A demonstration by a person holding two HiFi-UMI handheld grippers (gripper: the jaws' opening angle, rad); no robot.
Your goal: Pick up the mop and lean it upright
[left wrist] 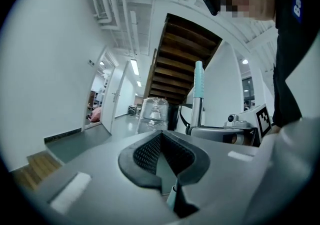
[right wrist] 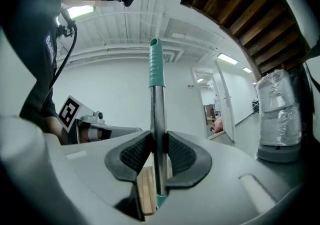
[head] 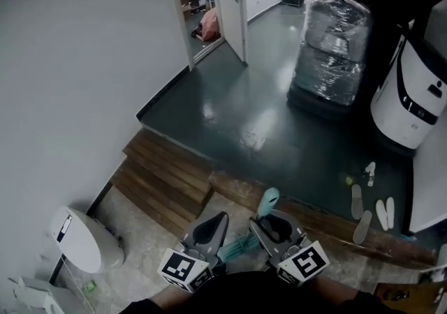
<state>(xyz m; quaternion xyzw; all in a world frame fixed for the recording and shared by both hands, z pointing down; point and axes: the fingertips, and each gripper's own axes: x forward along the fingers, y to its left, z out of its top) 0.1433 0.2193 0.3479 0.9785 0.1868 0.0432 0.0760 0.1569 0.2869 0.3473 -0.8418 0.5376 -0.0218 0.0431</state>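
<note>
The mop stands close to upright, its metal pole passing straight between the jaws of the right gripper. The pads press on the pole from both sides in a narrow clamp. The teal grip rises above and beyond the jaw tips. The teal strands hang below, between the two tools and close to the person's body. The hold sits low on the pole, probably so the long upper part can be steered toward a support while the head stays near the floor.

Just to the left of that gripper, the left gripper has its jaws drawn together with nothing pressed between the pads. Only a sliver of teal shows under their base. From its own view the pole stands off to its right, clear of it. It seems to be waiting alongside as a spare guide, not sharing the load.

Below the right jaws a strip of wooden plank is visible, part of the wooden steps ahead and to the left of both tools. The white wall rises further left. That wall looks like the likeliest place to rest the handle, though the pictures do not settle it. Well ahead, on the dark floor, stand a plastic-wrapped stack and a white machine. A few slippers lie ahead on the right.
</note>
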